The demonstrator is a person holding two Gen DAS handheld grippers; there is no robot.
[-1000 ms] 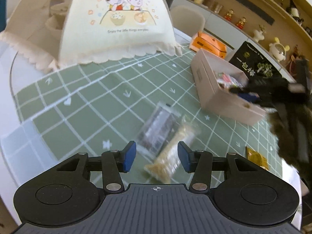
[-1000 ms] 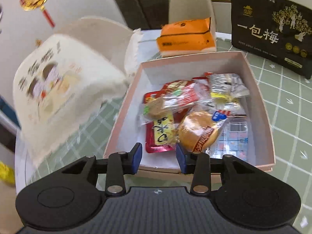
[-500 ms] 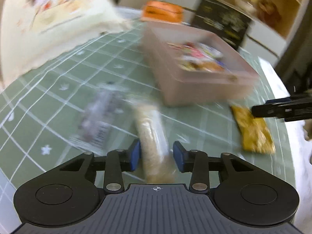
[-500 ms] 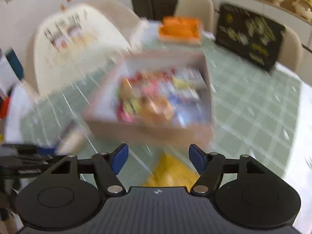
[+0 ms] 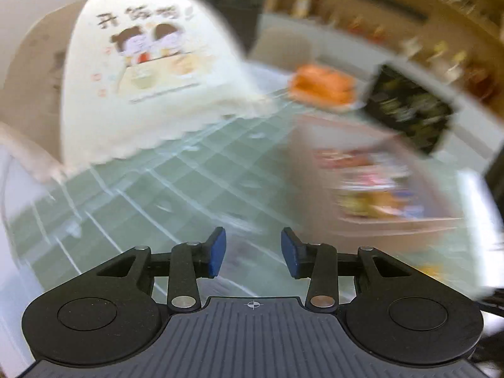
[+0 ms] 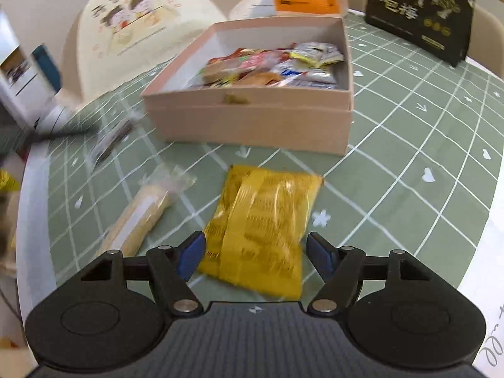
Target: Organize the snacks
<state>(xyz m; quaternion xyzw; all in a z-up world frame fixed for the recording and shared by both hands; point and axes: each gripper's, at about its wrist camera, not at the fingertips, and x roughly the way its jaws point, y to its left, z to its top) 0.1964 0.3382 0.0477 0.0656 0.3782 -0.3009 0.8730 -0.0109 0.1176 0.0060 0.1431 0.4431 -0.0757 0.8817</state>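
Yellow snack packet [image 6: 261, 230] lay flat on the green grid tablecloth [image 6: 409, 157], long axis running near to far, just near of the pink box [image 6: 252, 119], right gripper [image 6: 255, 255] wide open over its near end, holding nothing, left gripper [image 5: 252, 252] partly open, empty, view blurred.

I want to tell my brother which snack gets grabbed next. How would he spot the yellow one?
Find the pink box full of snacks on the green checked tablecloth. Just in front of it lies the yellow packet, flat, with the open right gripper around its near end. The tan snack bar beside it is long and thin; the yellow packet is wide, shiny and bright.
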